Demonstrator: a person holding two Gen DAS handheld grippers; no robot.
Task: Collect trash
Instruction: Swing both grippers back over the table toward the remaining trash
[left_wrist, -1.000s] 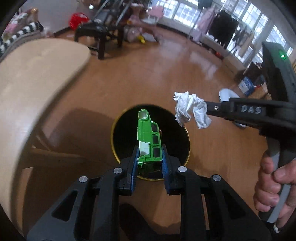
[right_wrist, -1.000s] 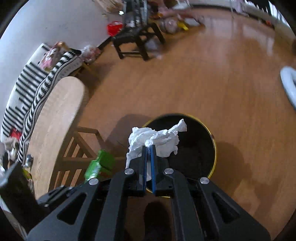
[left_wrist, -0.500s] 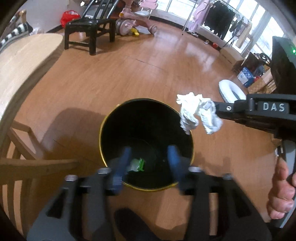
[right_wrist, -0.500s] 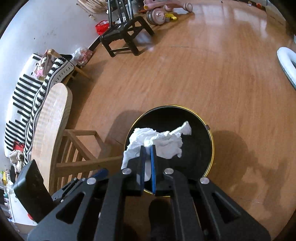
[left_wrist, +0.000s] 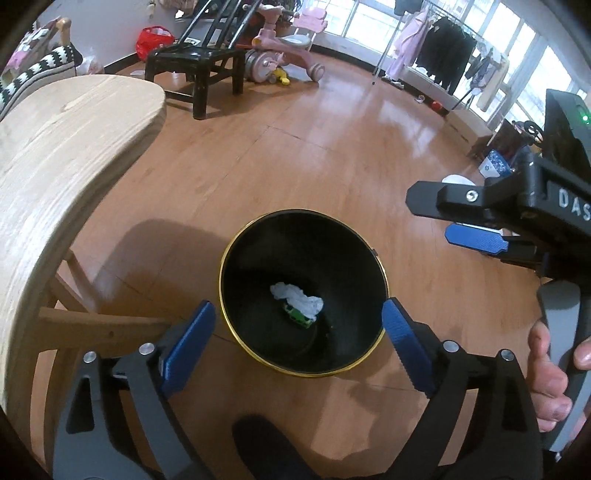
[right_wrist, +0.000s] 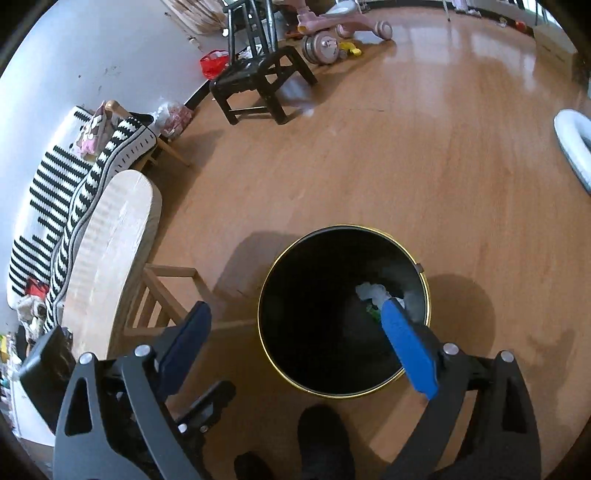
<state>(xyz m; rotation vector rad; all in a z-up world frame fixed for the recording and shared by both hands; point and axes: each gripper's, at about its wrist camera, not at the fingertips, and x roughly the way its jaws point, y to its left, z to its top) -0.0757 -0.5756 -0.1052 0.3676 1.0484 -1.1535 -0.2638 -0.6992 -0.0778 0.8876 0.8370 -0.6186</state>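
With both the left claw (left_wrist: 297, 325) and right claw (right_wrist: 291, 325) spread empty above the black gold-rimmed bin (left_wrist: 376, 258), holding the crumpled white tissue (left_wrist: 299, 300) and green toy car (left_wrist: 296, 316), the drop seems done; next comes seeking more trash

Both fisheye cameras look steeply down from above at a honey-coloured wood plank floor (left_wrist: 295, 155), each sighting forward along its own pair of black blue-padded fingers. The left wrist view hangs over the round black bin with a gold rim (left_wrist: 225, 295), which sits near frame centre; the pale wooden rounded tabletop (left_wrist: 66, 155) fills the 9 o'clock side. The right wrist view sits a little farther right, with the same bin (right_wrist: 264, 332) just below centre and the tabletop (right_wrist: 110, 251) at 9 o'clock. Both share the black wooden chair (left_wrist: 199, 62) (right_wrist: 258, 77) toward 11 o'clock and 12 o'clock.
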